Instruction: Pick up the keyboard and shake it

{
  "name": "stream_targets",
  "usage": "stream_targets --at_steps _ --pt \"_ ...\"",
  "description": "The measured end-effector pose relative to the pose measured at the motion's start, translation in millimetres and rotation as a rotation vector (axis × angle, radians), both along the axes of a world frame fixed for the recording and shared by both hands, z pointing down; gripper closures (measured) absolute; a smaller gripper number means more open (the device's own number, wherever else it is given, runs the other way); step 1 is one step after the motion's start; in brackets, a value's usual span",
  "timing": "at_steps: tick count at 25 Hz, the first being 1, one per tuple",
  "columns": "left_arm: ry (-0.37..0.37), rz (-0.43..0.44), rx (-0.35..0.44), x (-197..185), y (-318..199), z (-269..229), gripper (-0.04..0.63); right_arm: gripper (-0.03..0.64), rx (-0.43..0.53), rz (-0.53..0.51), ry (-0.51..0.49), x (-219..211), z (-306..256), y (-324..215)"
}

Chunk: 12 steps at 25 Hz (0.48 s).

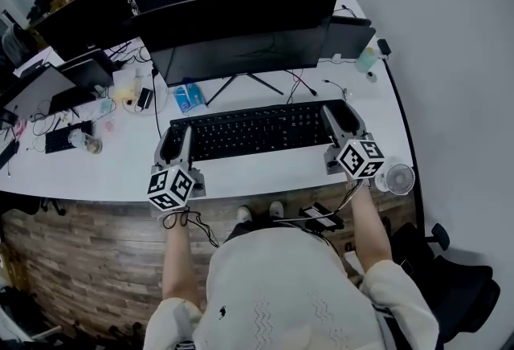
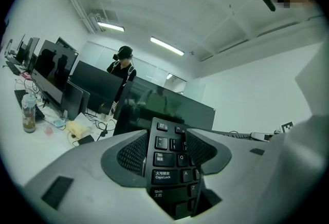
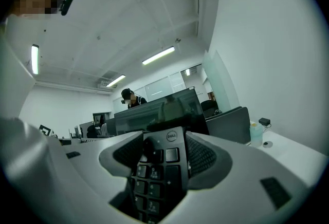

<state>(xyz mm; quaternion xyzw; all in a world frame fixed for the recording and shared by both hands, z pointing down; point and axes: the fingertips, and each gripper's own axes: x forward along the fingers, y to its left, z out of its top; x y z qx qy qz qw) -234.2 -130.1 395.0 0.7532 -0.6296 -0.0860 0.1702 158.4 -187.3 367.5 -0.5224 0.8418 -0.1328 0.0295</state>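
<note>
A black keyboard is held in front of the monitor, one gripper at each end. My left gripper is shut on its left end; in the left gripper view the Caps Lock and Shift keys of the keyboard stand edge-up between the jaws of that gripper. My right gripper is shut on the right end; in the right gripper view the number-pad end of the keyboard is clamped between the jaws of this gripper. Both gripper views look up toward the ceiling.
A large dark monitor on a tripod stand rises just behind the keyboard, more monitors to the left. A small white fan sits by the right gripper, a blue packet and cables behind. The white desk ends at my body. A person stands beyond the monitors.
</note>
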Motion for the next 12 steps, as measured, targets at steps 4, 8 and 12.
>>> stream_targets --at_steps 4,8,12 --pt "0.003 0.003 0.026 -1 -1 -14 0.367 0.373 0.033 -0.002 -0.001 -1 -17 1" --pt "-0.012 -0.004 0.078 1 -4 -35 0.367 0.373 0.078 -0.005 -0.011 1 -36 -2" --pt "-0.026 -0.011 0.137 2 -8 -57 0.367 0.371 0.134 0.004 -0.013 1 -59 -3"
